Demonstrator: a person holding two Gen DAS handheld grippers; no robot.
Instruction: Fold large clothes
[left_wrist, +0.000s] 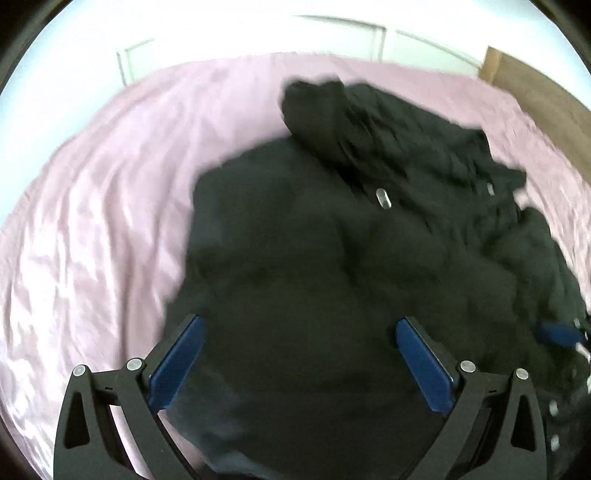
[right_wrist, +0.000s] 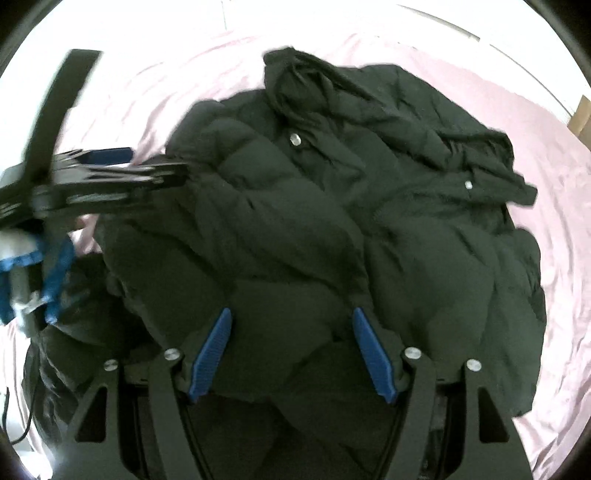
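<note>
Here a black puffer jacket (right_wrist: 332, 229) lies bunched on a pink bedsheet (left_wrist: 110, 192), its hood (right_wrist: 295, 81) toward the far side and two metal snaps (right_wrist: 295, 139) showing along the front edge. The left gripper (left_wrist: 299, 365) hangs over the near part of the jacket with its blue pads (left_wrist: 177, 365) spread as wide as they go and nothing caught between them. The right gripper (right_wrist: 291, 354) points steeply down at the padded bulk; its jaws stand partly apart, and dark fabric fills the gap between the pads, but whether they press on it or merely hover above it cannot be told. The chief risk, as a judgement, is the jacket's loft: thick, slippery padding tends to spring back, so a fold laid with a shallow pinch may slide open again or drag the whole garment across the smooth sheet. A grip that takes only the outer shell could pull one layer and leave the lining and sleeve bunched beneath. The two grippers are also near each other in the right wrist view, so a crossing move could knock them together.
</note>
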